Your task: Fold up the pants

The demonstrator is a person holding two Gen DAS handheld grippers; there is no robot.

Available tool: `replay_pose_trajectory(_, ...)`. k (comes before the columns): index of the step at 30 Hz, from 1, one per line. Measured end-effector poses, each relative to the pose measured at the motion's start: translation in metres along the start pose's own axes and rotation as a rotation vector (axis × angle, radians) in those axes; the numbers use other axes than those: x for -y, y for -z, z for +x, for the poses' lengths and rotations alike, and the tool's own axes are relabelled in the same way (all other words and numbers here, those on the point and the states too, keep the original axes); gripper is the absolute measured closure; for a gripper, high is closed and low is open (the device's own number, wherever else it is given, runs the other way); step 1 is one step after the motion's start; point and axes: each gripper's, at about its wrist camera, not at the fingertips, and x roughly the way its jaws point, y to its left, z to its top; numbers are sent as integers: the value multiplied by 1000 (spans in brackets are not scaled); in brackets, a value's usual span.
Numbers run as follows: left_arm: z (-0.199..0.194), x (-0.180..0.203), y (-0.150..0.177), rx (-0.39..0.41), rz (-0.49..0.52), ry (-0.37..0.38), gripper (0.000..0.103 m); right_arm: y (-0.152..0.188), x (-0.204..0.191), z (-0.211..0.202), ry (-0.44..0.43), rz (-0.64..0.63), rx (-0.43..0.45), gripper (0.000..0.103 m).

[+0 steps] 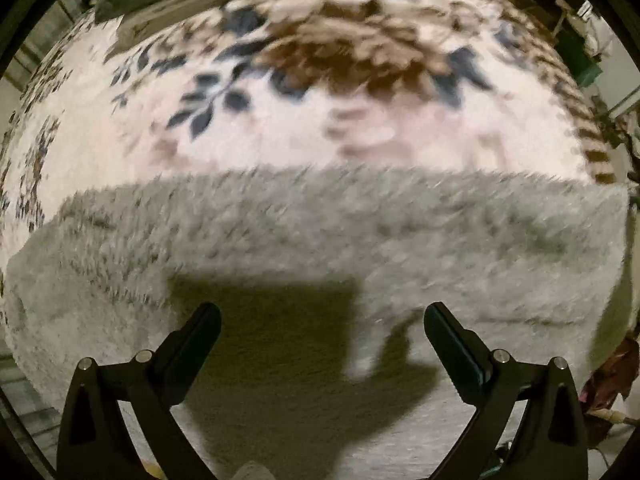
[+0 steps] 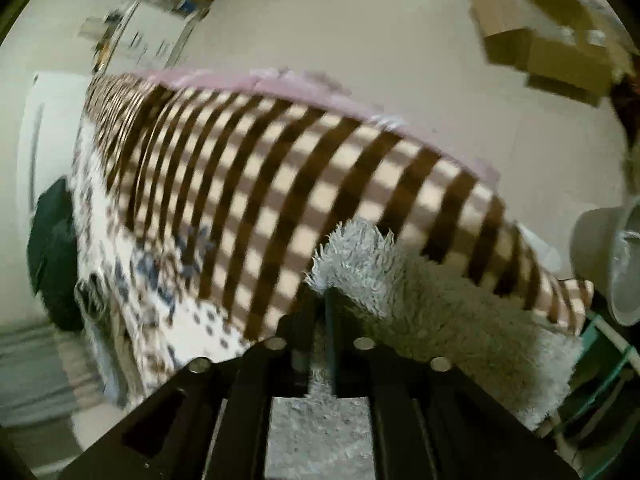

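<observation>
2 claws over fluffy grey pants (image 1: pixel 320 232) on floral blanket (image 1: pixel 280 92): left claw (image 1: pixel 322 320) spread, empty; right claw (image 2: pixel 320 292) pinching pants edge.

- The pants (image 1: pixel 320 232) are pale grey and shaggy, like long-pile fleece.
- In the left wrist view they lie spread in a broad band across the near part of the bed, from left to right.
- In the right wrist view a tufted edge (image 2: pixel 356 256) sticks up, pinched and lifted.
</observation>
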Motion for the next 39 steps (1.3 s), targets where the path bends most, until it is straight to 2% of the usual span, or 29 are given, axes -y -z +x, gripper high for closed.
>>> replay_pose_trajectory(1,-4,10,-6,11,16,19,0,6,5,-12,-50,-3,23,51)
replay_pose_trajectory(2,-5,17,-11,13,27,29,0,14,10,-25,-68,-7,56,47)
replay_pose_trajectory(4,0,42,-24,2,68,66,0,37,24,-50,-49,-29,116,47)
replay_pose_trajectory(6,16,75,-35,-51,117,81,0,61,43,-65,-17,-31,140,47)
replay_pose_trajectory(8,27,98,-43,-74,144,94,0,82,70,-67,47,12,90,47)
replay_pose_trajectory(10,33,119,-54,-35,179,47,0,104,101,-63,38,76,51,47)
replay_pose_trajectory(13,43,118,-71,-28,139,45,0,125,139,-49,27,160,27,47)
replay_pose_trajectory(16,45,115,-77,-40,106,66,0,132,169,-26,-31,219,15,47)
replay_pose_trajectory(19,38,118,-73,-37,139,54,0,129,178,-6,-101,204,42,44)
replay_pose_trajectory(21,29,114,-68,-37,139,62,0,127,179,1,-120,192,81,44)
replay_pose_trajectory(23,20,111,-62,-45,125,77,0,126,181,9,-176,206,98,43)
replay_pose_trajectory(24,17,109,-61,-46,117,85,0,126,183,6,-220,206,126,44)
replay_pose_trajectory(25,12,107,-60,-49,113,94,0,125,182,2,-281,196,162,49)
replay_pose_trajectory(28,-15,93,-37,-44,120,108,0,127,184,-10,-378,159,214,50)
replay_pose_trajectory(30,-24,89,-26,-49,125,119,0,125,184,-11,-391,130,227,47)
replay_pose_trajectory(31,-27,86,-19,-59,120,125,0,122,184,-9,-381,125,219,39)
replay_pose_trajectory(32,-27,84,-15,-67,116,131,0,121,186,-5,-375,124,213,36)
replay_pose_trajectory(35,-18,74,7,-109,115,122,0,113,186,16,-379,123,183,35)
replay_pose_trajectory(36,-14,71,13,-126,125,136,0,110,184,17,-391,119,196,37)
replay_pose_trajectory(37,-9,68,20,-143,126,130,0,109,181,15,-421,112,232,48)
replay_pose_trajectory(39,-1,62,29,-160,131,115,0,106,176,11,-478,108,264,52)
